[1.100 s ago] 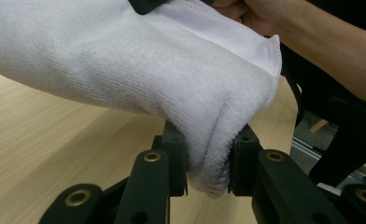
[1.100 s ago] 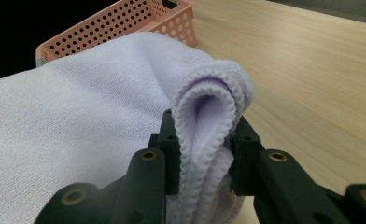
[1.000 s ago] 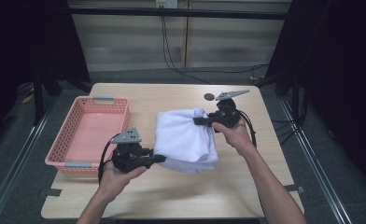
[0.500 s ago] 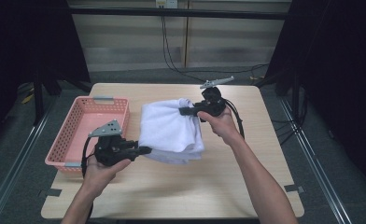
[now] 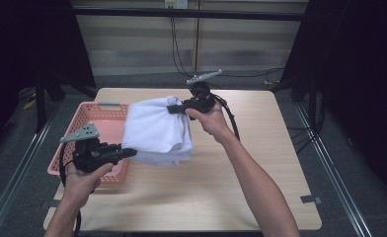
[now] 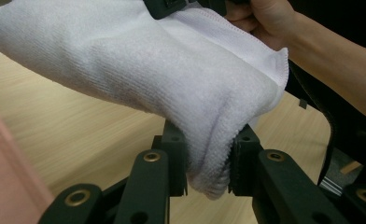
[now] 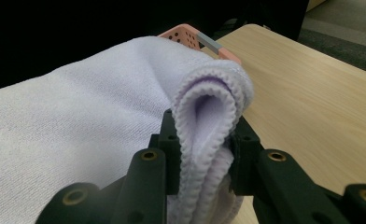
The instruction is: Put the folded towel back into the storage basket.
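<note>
- Left gripper [image 5: 128, 152], near left beside the pink basket [image 5: 90, 123]: jaws clamped on the near fold of the white towel [image 5: 154, 131].
- Towel hangs folded between both grippers, above the table [image 5: 260, 163], partly over the basket's right edge.
- Right gripper [image 5: 174, 109], farther back: jaws pinched on the towel's far folded edge.
</note>
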